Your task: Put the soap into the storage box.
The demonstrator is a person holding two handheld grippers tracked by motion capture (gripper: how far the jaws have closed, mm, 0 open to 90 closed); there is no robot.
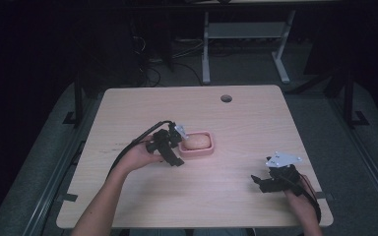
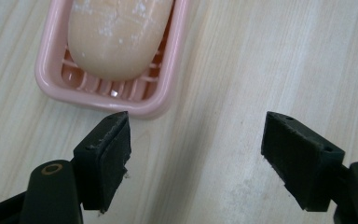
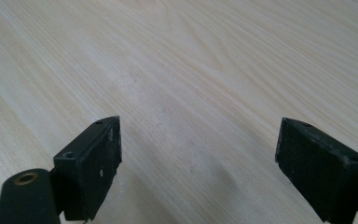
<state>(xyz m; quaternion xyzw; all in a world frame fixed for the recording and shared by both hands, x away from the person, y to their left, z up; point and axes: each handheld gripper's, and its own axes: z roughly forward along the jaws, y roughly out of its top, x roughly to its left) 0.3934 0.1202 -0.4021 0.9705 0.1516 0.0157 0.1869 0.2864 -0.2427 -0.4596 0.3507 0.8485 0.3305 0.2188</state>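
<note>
Where the high view looks down on the pale wood-grain surface (image 1: 236,118), the left tongs (image 1: 179,133) sit right at the left end of a pink soap dish (image 1: 198,151) holding a bar of soap (image 1: 197,142), while the right tongs (image 1: 262,183) rest well apart near the front right corner, so the left hand is plainly the nearer one; the dish's long axis runs left to right across the surface. In the left gripper view, the left tongs (image 2: 196,149) stand wide open and empty, with the dish (image 2: 140,105) just ahead and off to the left jaw's side, that jaw's tip almost at its rim; the dish looks like glossy moulded plastic with rounded corners and a ribbed floor, and the soap (image 2: 116,37) is a smooth, rounded, peach-coloured oval flecked with white residue, its length pointing away from the camera. In the right gripper view, the right tongs (image 3: 198,154) are likewise wide open over bare, matte surface (image 3: 191,56).
</note>
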